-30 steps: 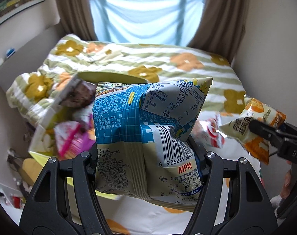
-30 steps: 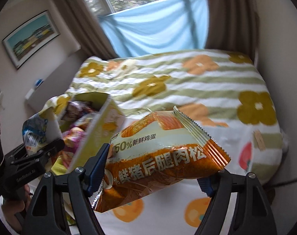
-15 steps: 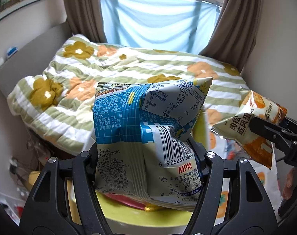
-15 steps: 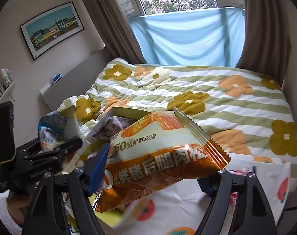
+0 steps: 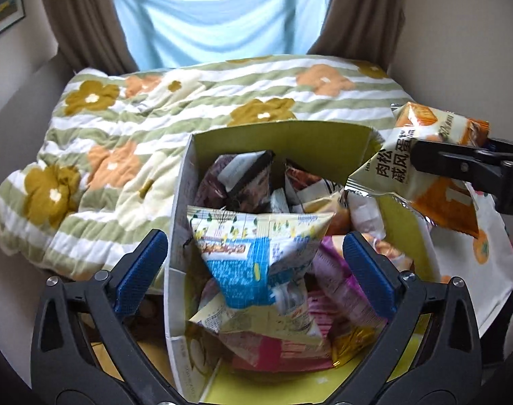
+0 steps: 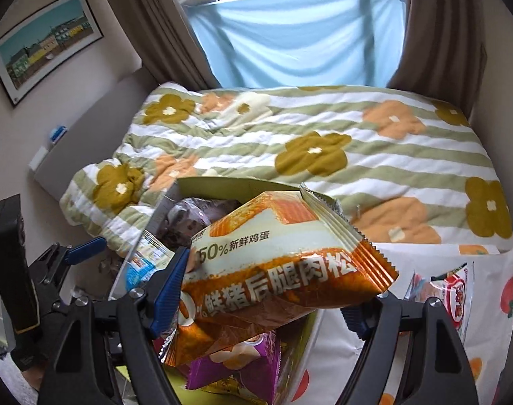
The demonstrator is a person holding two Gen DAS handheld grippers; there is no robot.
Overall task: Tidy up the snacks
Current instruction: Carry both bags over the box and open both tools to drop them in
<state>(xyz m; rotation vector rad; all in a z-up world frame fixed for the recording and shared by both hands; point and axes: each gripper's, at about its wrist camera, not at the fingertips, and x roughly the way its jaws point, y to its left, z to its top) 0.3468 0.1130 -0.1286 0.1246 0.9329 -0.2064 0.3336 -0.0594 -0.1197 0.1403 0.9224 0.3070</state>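
Note:
My left gripper (image 5: 256, 263) hangs over an open yellow-green box (image 5: 280, 148), its jaws opening wide. The blue-and-cream snack bag (image 5: 259, 256) lies loose between them on top of several other packets in the box, and neither pad touches it. My right gripper (image 6: 270, 297) is shut on an orange-and-cream snack bag (image 6: 276, 270) and holds it above the box's right side. The left wrist view shows that orange bag (image 5: 421, 155) pinched at the right edge. The blue bag (image 6: 145, 263) also shows in the right wrist view.
The box stands at the foot of a bed with a green-striped flower quilt (image 5: 155, 128). A white cloth with orange fruit prints (image 6: 492, 303) lies to the box's right with a red-and-white packet (image 6: 455, 290) on it. A purple packet (image 6: 236, 364) lies in the box.
Both grippers moved over the box. My left jaws opened and the blue bag dropped from them into the box. The orange bag stays held in the right gripper.

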